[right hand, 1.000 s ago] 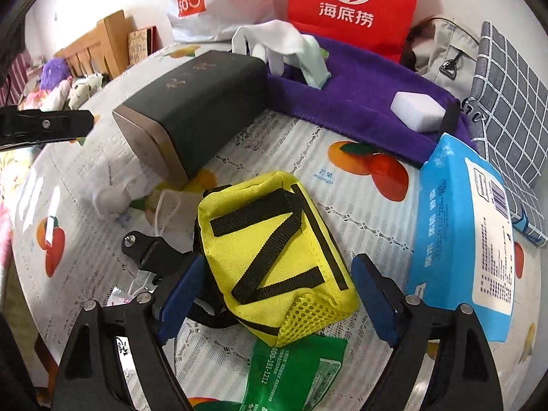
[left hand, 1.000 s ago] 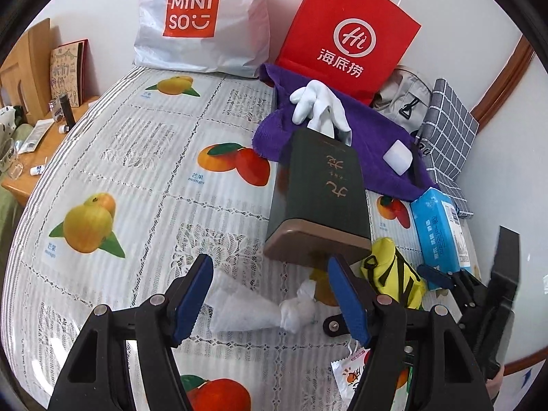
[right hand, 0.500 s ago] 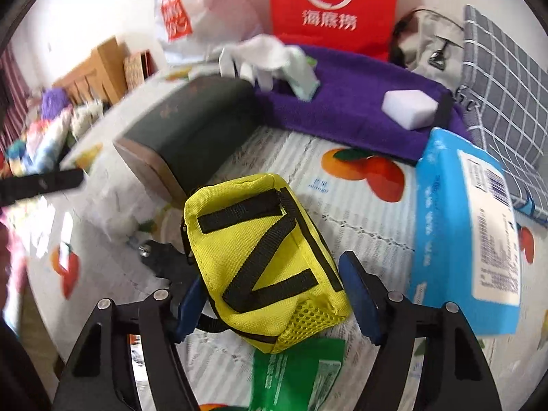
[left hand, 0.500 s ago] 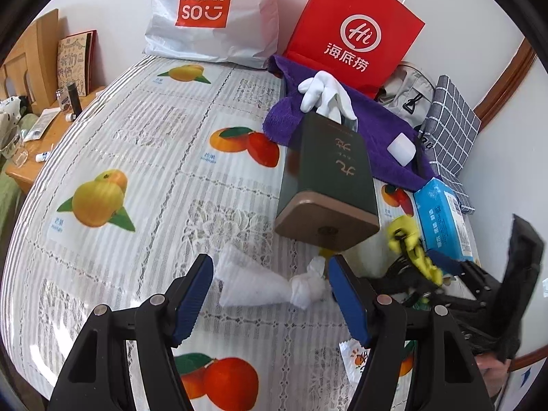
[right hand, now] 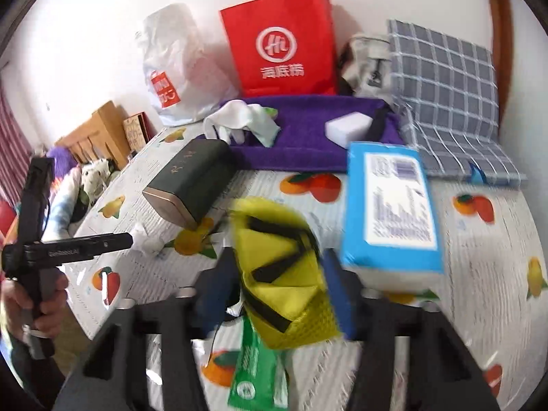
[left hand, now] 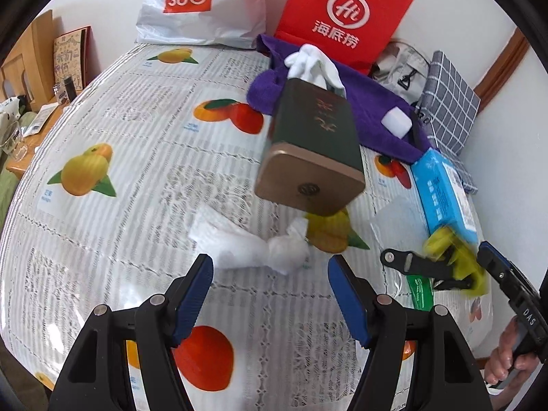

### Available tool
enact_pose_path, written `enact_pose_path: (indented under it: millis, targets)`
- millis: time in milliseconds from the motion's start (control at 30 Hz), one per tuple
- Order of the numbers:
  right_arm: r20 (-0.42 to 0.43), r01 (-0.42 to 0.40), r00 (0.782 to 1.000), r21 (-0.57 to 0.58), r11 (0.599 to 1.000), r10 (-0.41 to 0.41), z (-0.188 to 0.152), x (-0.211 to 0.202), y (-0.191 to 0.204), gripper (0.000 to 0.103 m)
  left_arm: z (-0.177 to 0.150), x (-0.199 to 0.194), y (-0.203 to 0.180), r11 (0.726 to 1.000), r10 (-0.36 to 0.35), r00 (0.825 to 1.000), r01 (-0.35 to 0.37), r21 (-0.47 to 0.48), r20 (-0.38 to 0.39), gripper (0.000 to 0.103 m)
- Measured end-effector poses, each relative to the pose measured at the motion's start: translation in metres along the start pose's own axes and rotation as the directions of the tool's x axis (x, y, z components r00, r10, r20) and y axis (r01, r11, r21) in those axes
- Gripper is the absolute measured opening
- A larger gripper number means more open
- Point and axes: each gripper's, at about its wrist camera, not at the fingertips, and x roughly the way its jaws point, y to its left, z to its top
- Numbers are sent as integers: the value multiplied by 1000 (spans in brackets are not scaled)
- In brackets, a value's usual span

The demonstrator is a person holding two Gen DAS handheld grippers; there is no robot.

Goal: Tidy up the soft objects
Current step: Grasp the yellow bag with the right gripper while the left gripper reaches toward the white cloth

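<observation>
My right gripper [right hand: 279, 281] is shut on a yellow pouch with black straps [right hand: 274, 267] and holds it above the fruit-print tablecloth; it also shows blurred in the left wrist view [left hand: 455, 257]. My left gripper [left hand: 270, 284] is open and empty, just short of a crumpled white tissue [left hand: 246, 243]. A dark green tissue box [left hand: 315, 144] lies on its side behind the tissue. A purple towel [right hand: 301, 130] at the back carries white gloves [right hand: 239, 120] and a white sponge block [right hand: 347, 126].
A blue wet-wipe pack [right hand: 390, 205] lies right of the pouch, a green packet [right hand: 260, 370] under it. A red paper bag [right hand: 281, 41], a white MINISO bag [left hand: 198, 3], a grey bag [right hand: 366, 58] and a checked cloth [right hand: 445, 96] stand at the back.
My right gripper closed on the yellow pouch and lifted it off the table. My left gripper pulled back a little from the tissue and stayed open.
</observation>
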Motion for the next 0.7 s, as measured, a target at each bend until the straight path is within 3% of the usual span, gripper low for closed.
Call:
enact_pose_path:
  millis: [133, 300, 333, 433, 467, 633, 700]
  targets:
    - [-34, 8, 999, 29, 1000, -7, -16, 0, -19, 14, -4, 7, -7, 1000, 3, 1000, -3, 9, -19, 68]
    - [-92, 19, 996, 47, 999, -14, -38, 5, -33, 15, -6, 13, -11, 1000, 17, 1000, -17, 14, -27, 68]
    - [-97, 19, 995, 46, 999, -14, -42, 4, -34, 20, -6, 13, -10, 1000, 19, 999, -19, 13, -27, 68]
    - [-115, 4, 993, 50, 999, 1, -50, 6, -33, 66, -6, 14, -11, 1000, 19, 999, -19, 12, -27, 68]
    - [-101, -1, 995, 45, 999, 6, -54, 6, -31, 71, -6, 14, -11, 1000, 20, 999, -19, 15, -26, 68]
    - [-131, -42, 990, 16, 999, 44, -66, 19, -18, 78, -6, 16, -12, 1000, 17, 1000, -17, 22, -24, 68]
    - [-143, 6, 990, -13, 1000, -8, -70, 29, -13, 78, -7, 17, -12, 1000, 18, 999, -18, 22, -27, 68]
